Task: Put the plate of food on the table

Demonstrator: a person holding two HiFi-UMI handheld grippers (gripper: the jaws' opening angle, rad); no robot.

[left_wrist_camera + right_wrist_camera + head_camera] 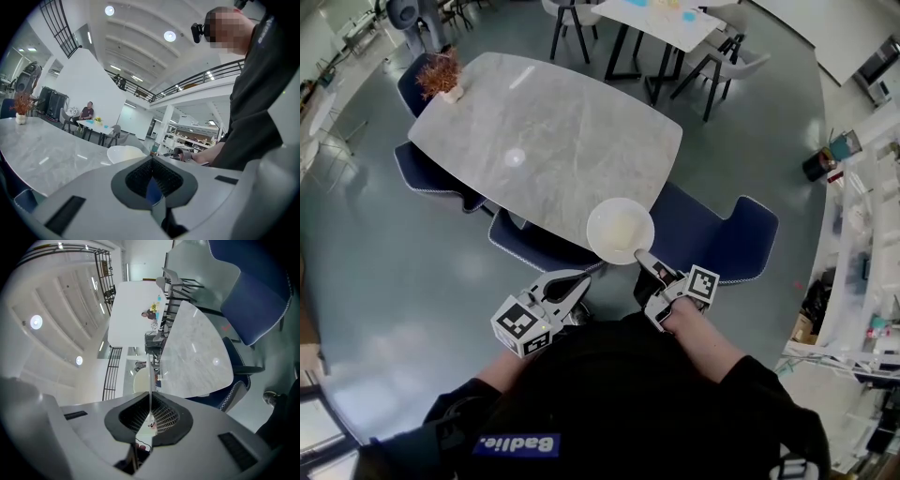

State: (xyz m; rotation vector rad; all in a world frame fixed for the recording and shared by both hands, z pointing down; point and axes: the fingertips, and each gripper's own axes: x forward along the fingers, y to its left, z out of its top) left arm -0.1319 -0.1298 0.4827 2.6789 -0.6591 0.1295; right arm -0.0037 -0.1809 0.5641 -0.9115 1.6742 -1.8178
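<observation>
Marble surface (534,141) meets the white plate (620,230) at its 5 o'clock edge, rim pinched in the right hand-held gripper (644,261); setting-down is in hand, likely needing lowering, then release.

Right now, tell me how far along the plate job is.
Done: the plate is over the table's near edge. In hand: the right gripper clamps its rim. Left: set it fully on the table and let go. The left gripper is shut and empty.

I'm looking at a large, open, showroom-like hall: blue chairs (727,239) around the marble table (534,141), stocked shelves (861,220) to its right, a railed mezzanine (201,77) above.
</observation>
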